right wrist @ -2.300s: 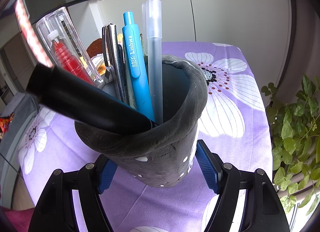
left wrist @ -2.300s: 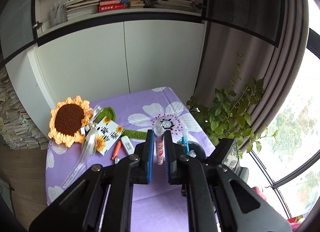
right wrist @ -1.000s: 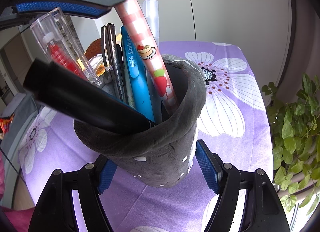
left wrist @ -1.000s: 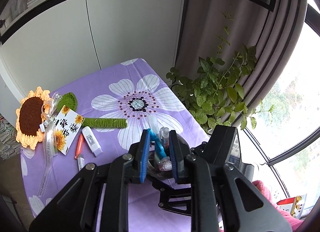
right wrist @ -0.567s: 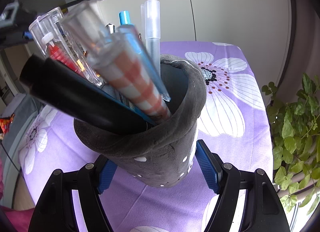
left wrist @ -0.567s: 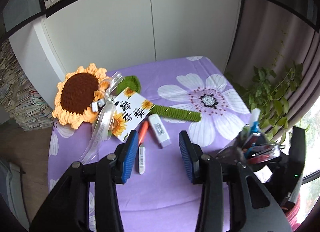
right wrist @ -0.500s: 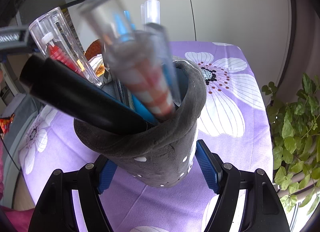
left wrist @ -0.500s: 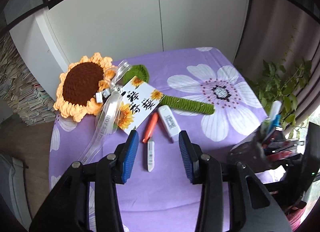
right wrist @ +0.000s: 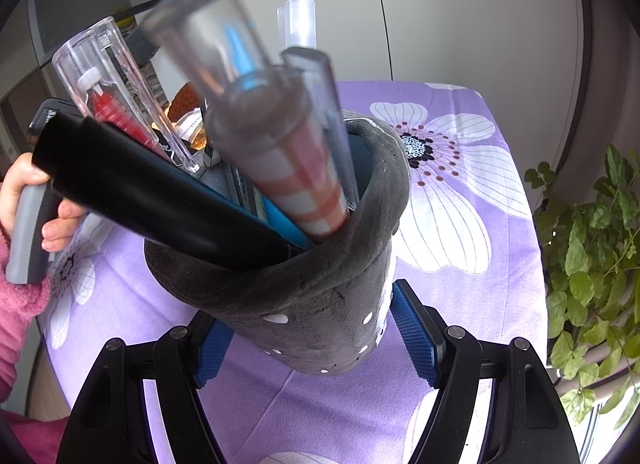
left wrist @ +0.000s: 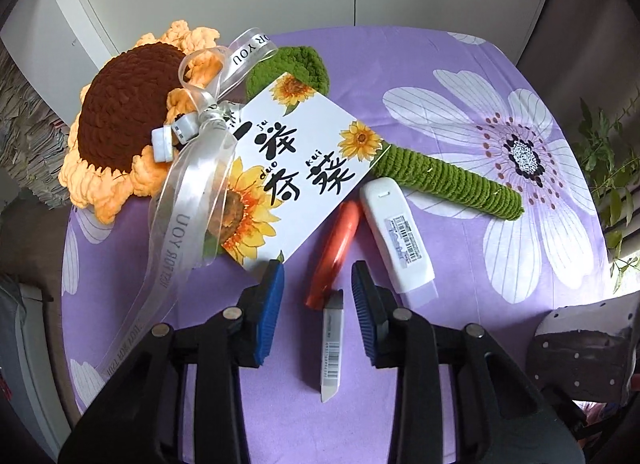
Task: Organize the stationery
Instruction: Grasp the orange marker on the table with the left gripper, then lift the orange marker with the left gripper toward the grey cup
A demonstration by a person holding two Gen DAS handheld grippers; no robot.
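My left gripper (left wrist: 318,288) is open and empty, low over the purple cloth. Between its fingers lie an orange pen (left wrist: 335,248) and a small white utility knife (left wrist: 333,344). A white correction tape (left wrist: 396,236) lies just right of them. My right gripper (right wrist: 314,338) is shut on a grey felt pen holder (right wrist: 304,296), whose edge also shows in the left wrist view (left wrist: 580,348). The holder contains a red-checked pen (right wrist: 288,168), a black marker (right wrist: 152,200), a blue pen, a clear tube with a red refill (right wrist: 112,104) and clear-capped pens.
A crocheted sunflower (left wrist: 124,128) with a green stem (left wrist: 448,184), a ribbon and a white card (left wrist: 292,168) lies at the back of the flower-print tablecloth (left wrist: 500,264). White cabinets stand behind. A potted plant (right wrist: 592,264) is beside the table's right edge.
My left gripper put the red-checked pen into the holder, opened, then swung left and down over the orange pen and utility knife. My right gripper kept its hold on the pen holder.
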